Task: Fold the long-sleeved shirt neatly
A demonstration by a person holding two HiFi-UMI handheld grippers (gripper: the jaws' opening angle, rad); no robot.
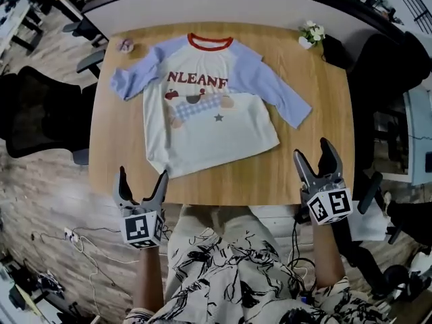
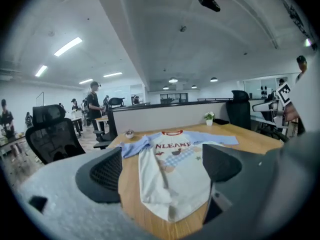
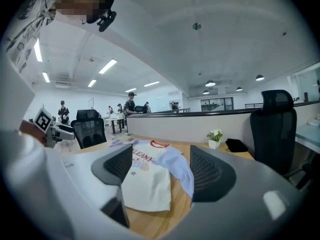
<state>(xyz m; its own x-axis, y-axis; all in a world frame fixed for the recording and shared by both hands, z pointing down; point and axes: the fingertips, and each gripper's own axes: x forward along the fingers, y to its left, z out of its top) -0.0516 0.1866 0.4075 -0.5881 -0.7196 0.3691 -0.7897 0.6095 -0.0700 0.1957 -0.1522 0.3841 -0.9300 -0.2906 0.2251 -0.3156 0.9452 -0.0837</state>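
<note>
A long-sleeved shirt (image 1: 209,117) lies flat, front up, on the wooden table (image 1: 317,113). It has a white body, pale blue sleeves, a red collar and red lettering, and it also shows as the shirt (image 2: 172,171) and the shirt (image 3: 147,176) in the gripper views. My left gripper (image 1: 141,184) hovers open at the table's near edge, just left of the hem. At the near right corner my right gripper (image 1: 312,155) is open too, below the right sleeve's cuff (image 1: 297,117). Neither touches the cloth.
A small white pot of flowers (image 1: 310,34) stands at the far right corner, with a dark object (image 1: 335,51) beside it. A small ornament (image 1: 126,44) sits at the far left corner. Black office chairs (image 1: 34,117) flank the table. Cables (image 1: 74,238) lie on the floor.
</note>
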